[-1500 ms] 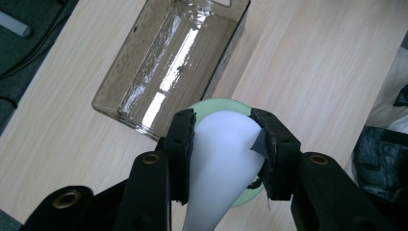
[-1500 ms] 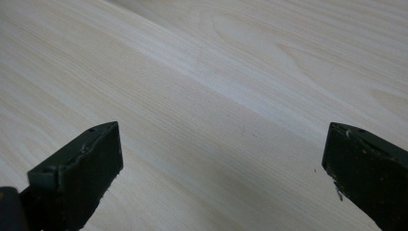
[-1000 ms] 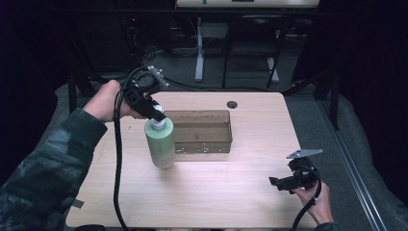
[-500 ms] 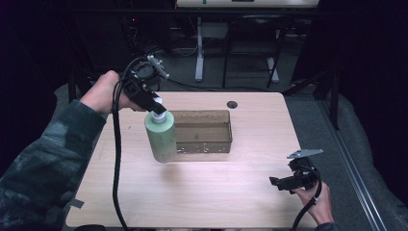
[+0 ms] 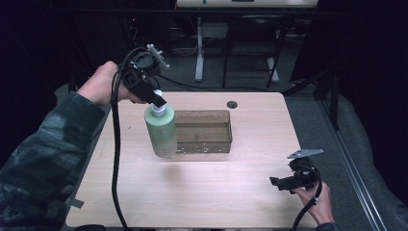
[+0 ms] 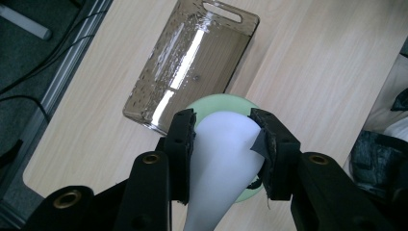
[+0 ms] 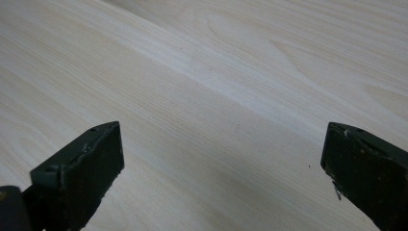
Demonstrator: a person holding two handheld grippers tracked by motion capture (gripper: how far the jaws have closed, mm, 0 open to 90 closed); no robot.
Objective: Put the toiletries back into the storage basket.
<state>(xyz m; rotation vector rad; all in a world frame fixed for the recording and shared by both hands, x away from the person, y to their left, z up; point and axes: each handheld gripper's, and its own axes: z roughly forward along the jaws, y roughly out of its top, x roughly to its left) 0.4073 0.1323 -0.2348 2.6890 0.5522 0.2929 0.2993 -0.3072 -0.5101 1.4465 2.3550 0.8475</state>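
Note:
A pale green bottle (image 5: pixel 162 131) with a white cap (image 5: pixel 157 109) hangs upright just left of a clear smoky plastic bin (image 5: pixel 204 131). My left gripper (image 5: pixel 156 98) is shut on the white cap (image 6: pixel 223 154) from above, both jaws pressing its sides, and the green bottle (image 6: pixel 211 103) shows below the cap. The bin (image 6: pixel 192 62) lies on the table past the bottle. My right gripper (image 5: pixel 275 182) rests low near the table's front right corner, its jaws (image 7: pixel 216 173) wide open over bare wood.
The light wooden table (image 5: pixel 216 187) has a small dark round hole (image 5: pixel 232 104) at its back edge. Dark floor, cables and a white stand leg (image 5: pixel 198 53) lie beyond the table. A black cable (image 5: pixel 115 159) trails from my left gripper down the table's left side.
My left gripper has lifted the bottle by its cap, raising it a little beside the bin. The right gripper has not moved.

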